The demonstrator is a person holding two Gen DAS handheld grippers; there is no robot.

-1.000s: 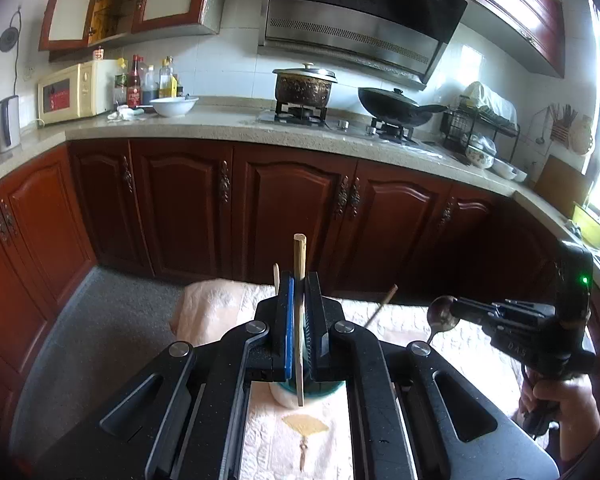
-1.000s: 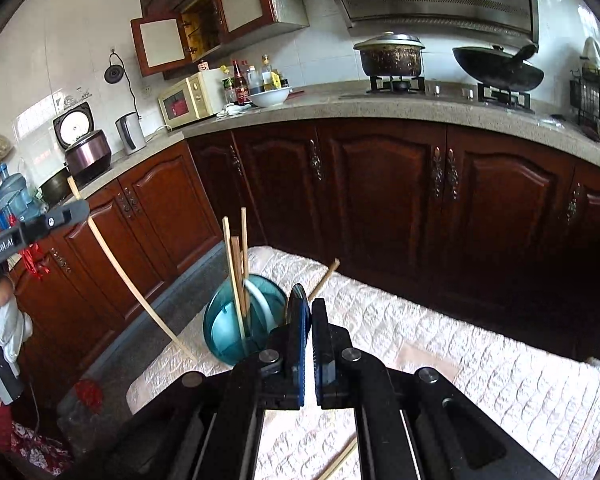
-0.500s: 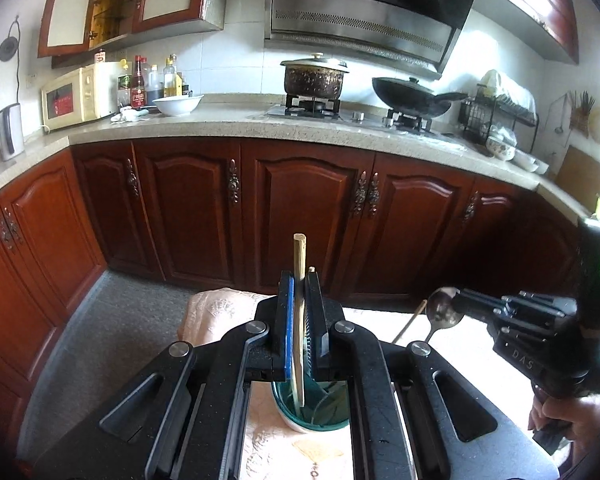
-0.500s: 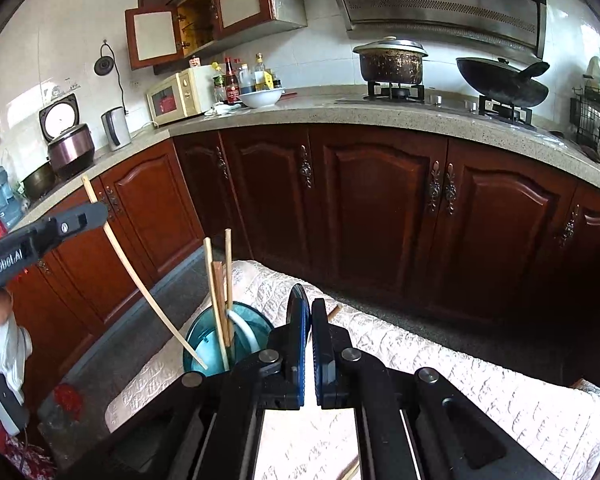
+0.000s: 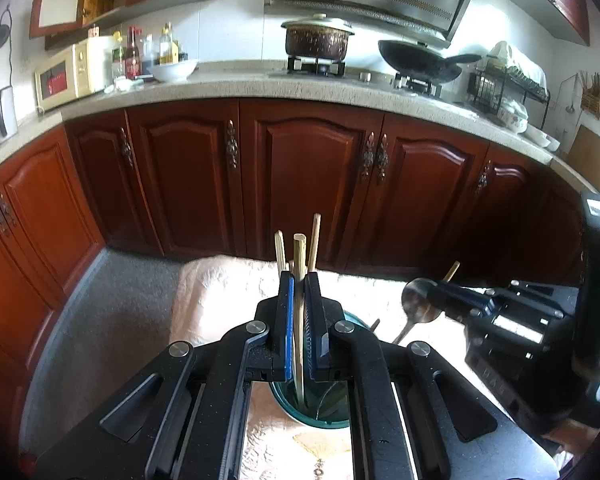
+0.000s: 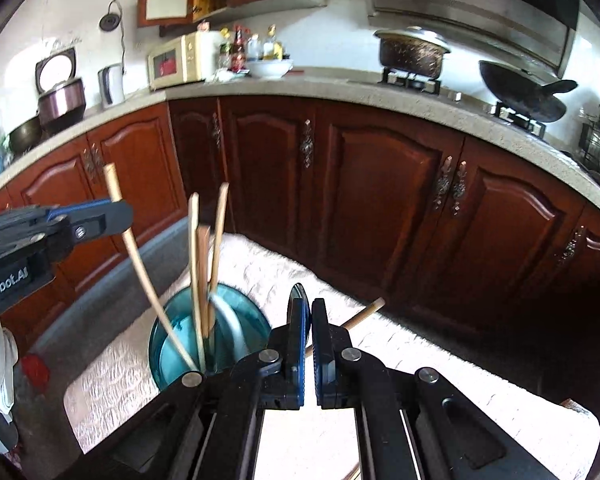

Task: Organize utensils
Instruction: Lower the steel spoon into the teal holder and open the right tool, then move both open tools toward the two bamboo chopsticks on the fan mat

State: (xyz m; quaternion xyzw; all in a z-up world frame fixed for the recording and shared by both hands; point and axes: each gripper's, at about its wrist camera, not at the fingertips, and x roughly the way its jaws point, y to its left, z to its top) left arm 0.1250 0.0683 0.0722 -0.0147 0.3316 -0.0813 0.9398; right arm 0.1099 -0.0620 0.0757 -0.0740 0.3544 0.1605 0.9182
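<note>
A teal cup [image 5: 320, 420] stands on the cloth-covered table [image 6: 440, 364], right under my left gripper [image 5: 299, 278]. That gripper is shut on a wooden chopstick [image 5: 299, 256] whose lower end reaches down inside the cup. Two more chopsticks [image 5: 315, 236] stand in it. From the right wrist view the cup [image 6: 256, 320] holds upright chopsticks [image 6: 198, 264] and a white spoon [image 6: 232, 320]; the left gripper [image 6: 120, 214] comes in from the left with its slanted chopstick [image 6: 140, 268]. My right gripper [image 6: 307, 306] is shut on a metal spoon [image 5: 418, 302], seen edge-on [image 6: 298, 294], just right of the cup.
One loose chopstick [image 6: 364, 314] lies on the quilted cloth behind the right gripper. Dark red cabinet doors [image 5: 312, 184] run behind the table under a stone counter [image 5: 260, 88] with a pot, a wok and a microwave. Grey floor [image 5: 112, 320] lies to the left.
Both grippers have come down and closer to the cup. The held chopstick's lower end, earlier left of the cup, is now inside it. The spoon has neared the cup's right side.
</note>
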